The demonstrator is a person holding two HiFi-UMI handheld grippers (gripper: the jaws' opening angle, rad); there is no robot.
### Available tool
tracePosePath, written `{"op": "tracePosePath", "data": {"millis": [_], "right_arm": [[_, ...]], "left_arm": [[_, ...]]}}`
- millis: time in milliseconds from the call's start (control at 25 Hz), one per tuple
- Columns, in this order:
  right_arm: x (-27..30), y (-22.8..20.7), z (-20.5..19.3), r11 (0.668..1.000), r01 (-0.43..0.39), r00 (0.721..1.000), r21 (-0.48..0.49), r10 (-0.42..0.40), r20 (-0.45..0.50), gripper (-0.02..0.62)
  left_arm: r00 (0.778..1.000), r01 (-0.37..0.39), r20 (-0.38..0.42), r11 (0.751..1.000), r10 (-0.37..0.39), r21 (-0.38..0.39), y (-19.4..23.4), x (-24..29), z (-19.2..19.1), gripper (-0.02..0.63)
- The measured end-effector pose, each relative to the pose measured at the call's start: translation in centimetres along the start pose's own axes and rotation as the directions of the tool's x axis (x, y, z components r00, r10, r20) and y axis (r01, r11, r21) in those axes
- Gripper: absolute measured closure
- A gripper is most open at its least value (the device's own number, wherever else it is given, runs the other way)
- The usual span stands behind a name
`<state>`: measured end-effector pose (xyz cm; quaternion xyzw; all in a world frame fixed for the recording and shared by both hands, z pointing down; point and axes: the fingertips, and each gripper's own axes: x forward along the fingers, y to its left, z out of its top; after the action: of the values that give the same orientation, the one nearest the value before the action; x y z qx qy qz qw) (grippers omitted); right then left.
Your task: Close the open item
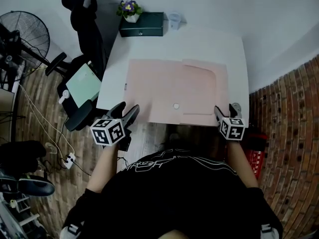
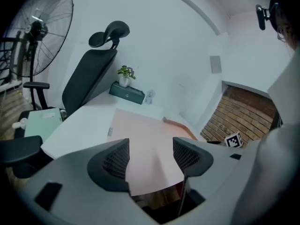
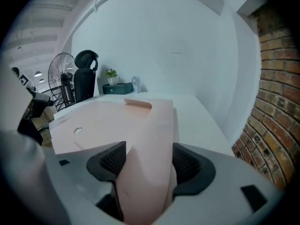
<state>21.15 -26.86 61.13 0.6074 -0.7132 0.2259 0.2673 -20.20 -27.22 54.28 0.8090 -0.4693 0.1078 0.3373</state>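
Note:
A pink folder point(image 1: 174, 91) lies spread open on the white table point(image 1: 219, 44), with a small round snap point(image 1: 176, 105) near its front edge. My right gripper point(image 1: 225, 111) is at the folder's near right corner. In the right gripper view the folder's point(image 3: 117, 121) right flap curves up between the jaws of the right gripper point(image 3: 149, 161). These jaws stand wide and are closing in, and no firm pinch shows. My left gripper point(image 1: 125, 108) hovers open at the table's near left edge, and in its own view the left gripper point(image 2: 151, 153) looks onto the folder point(image 2: 145, 139) with nothing between its fingers.
At the table's far edge stand a dark green box point(image 1: 142, 25), a small potted plant point(image 1: 129, 8) and a clear cup point(image 1: 174, 20). A black office chair point(image 1: 84, 29) and a floor fan point(image 1: 25, 34) are to the left. A brick wall point(image 1: 294, 133) is to the right.

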Motion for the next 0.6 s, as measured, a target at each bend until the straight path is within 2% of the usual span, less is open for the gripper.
{"op": "tracePosePath", "data": {"millis": [120, 360, 480, 600], "right_arm": [[-0.2, 0.2, -0.1, 1.000, 0.001, 1.000, 0.002, -0.001, 0.007, 0.285], [-0.5, 0.6, -0.3, 1.000, 0.003, 1.000, 0.000, -0.003, 0.003, 0.285], [-0.2, 0.9, -0.3, 1.000, 0.001, 1.000, -0.001, -0.001, 0.009, 0.285], [-0.7, 0.8, -1.1, 1.000, 0.007, 1.000, -0.003, -0.007, 0.005, 0.285]], "left_arm": [[0.999, -0.046, -0.019, 0.999, 0.046, 0.018, 1.7, -0.8, -1.0, 0.298], [0.988, -0.112, -0.106, 0.994, 0.111, -0.004, 5.2, -1.9, -4.8, 0.298], [0.984, -0.121, -0.135, 0.992, 0.116, -0.025, 6.9, -1.7, -6.1, 0.298], [0.980, -0.091, -0.184, 0.992, 0.074, -0.087, 7.5, -1.0, -8.7, 0.298]]}}
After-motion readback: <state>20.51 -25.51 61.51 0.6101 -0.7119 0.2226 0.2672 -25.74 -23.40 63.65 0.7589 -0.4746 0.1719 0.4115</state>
